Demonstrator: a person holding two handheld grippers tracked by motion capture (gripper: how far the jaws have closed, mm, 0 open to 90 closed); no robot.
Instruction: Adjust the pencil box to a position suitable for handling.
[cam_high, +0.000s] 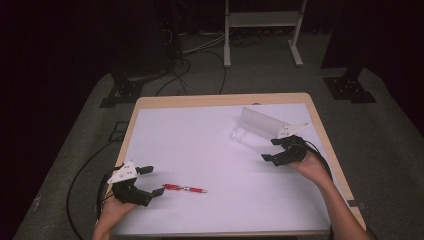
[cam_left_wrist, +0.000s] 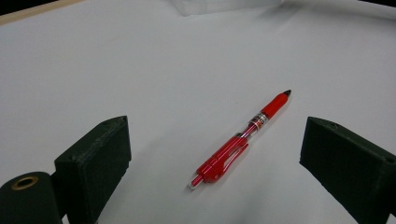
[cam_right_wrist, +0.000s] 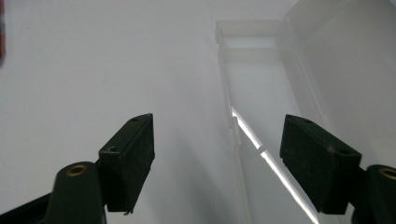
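Looks like the pen (cam_left_wrist: 241, 140) is being lined up between the wide-open, empty left gripper (cam_left_wrist: 215, 154). Right gripper (cam_right_wrist: 217, 158), also open and empty, is parked by the case (cam_right_wrist: 261, 93); closing comes next.

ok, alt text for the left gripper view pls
A red pen lies flat on the white table between the two open black jaws of the left claw, untouched, its dark tip pointing away from the camera. A clear plastic case sits at the far edge of the frame.
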